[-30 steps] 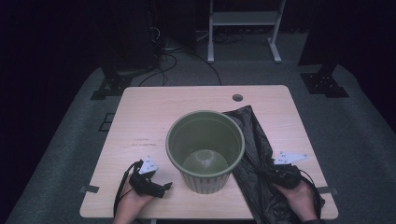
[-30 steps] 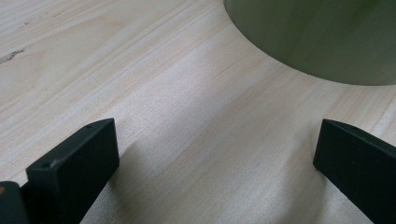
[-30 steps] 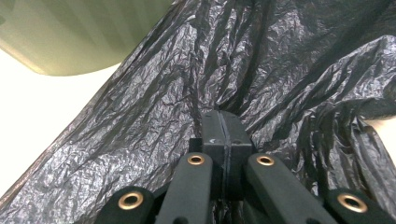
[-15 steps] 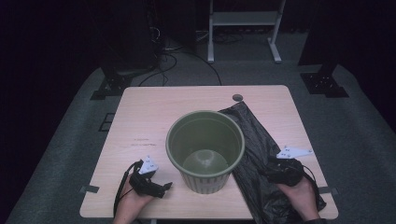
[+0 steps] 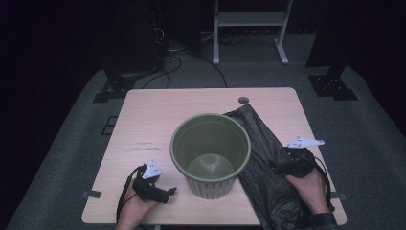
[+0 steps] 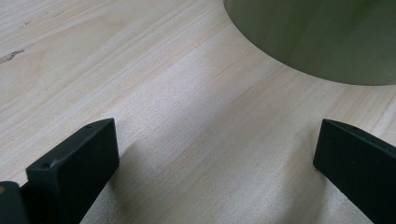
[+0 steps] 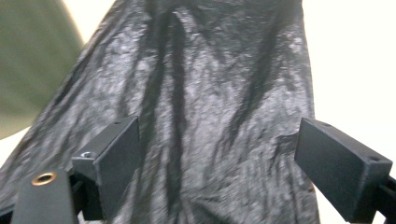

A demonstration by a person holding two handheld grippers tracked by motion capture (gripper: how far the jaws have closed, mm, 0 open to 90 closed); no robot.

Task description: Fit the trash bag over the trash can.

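Looking down from the high view, we see a black plastic bag (image 5: 265, 167) lying flat on the right half of the counter (image 5: 158, 124), running from near the cable hole (image 5: 243, 100) at the far edge down to the near right corner. Its left side touches or tucks under the green bin (image 5: 210, 153); we cannot tell which. The bin stands upright at the counter's middle, toward the near edge, open top, nothing in it that we can make out.

Right gripper (image 5: 282, 165) sits over the bag near the right edge, held by the right hand (image 5: 311, 184). In the right gripper view its fingers (image 7: 116, 149) have just been opening and now stand wide apart over the crinkled bag (image 7: 201, 107); the film lies between and below them but the pads do not press on it. The green bin (image 7: 28, 60) shows at that view's left.

Left gripper (image 5: 167, 191) rests by the near left corner, just beside the bin's base, in the left hand (image 5: 139, 206). In the left gripper view its fingers (image 6: 79, 158) are wide apart over bare counter wood (image 6: 187, 116), with the bin's wall (image 6: 317, 37) ahead.
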